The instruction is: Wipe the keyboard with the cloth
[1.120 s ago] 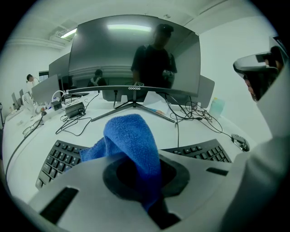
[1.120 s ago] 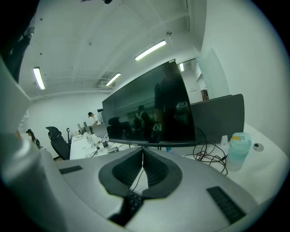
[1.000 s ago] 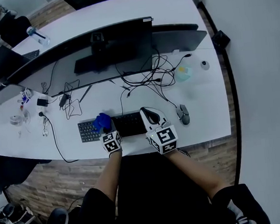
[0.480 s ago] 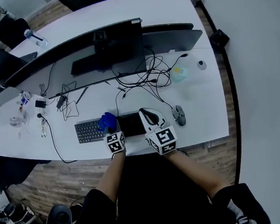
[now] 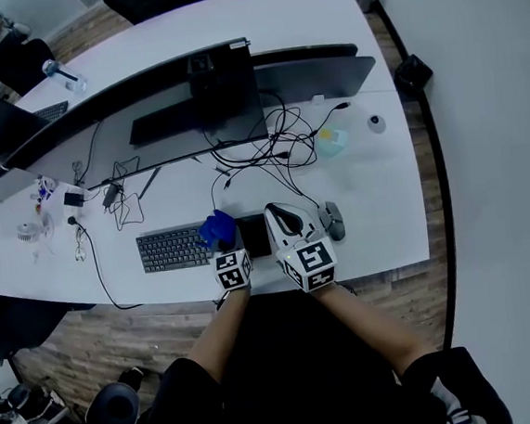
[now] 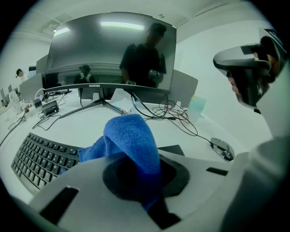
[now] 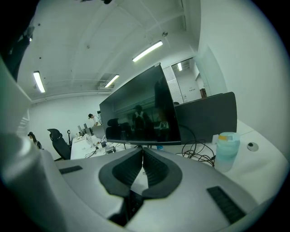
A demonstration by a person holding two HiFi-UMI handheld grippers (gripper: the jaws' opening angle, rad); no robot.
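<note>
White desk (image 5: 377,214); left gripper (image 5: 223,244) clamps the cloth (image 5: 216,228) on the keyboard (image 5: 171,248), whose length runs leftward from it; right gripper (image 5: 286,221) closed on nothing.

Two grippers are seen: the left gripper (image 5: 224,245) and the right gripper (image 5: 287,216). One keyboard (image 5: 177,248), one blue cloth (image 5: 216,226) and one mouse (image 5: 330,220) are counted. Two monitors are found, a wide monitor (image 5: 142,102) and a smaller monitor (image 5: 319,75), and one pale bottle (image 5: 332,140).

Head view steeply overhead, other two low, facing monitor (image 5: 188,93)
</note>
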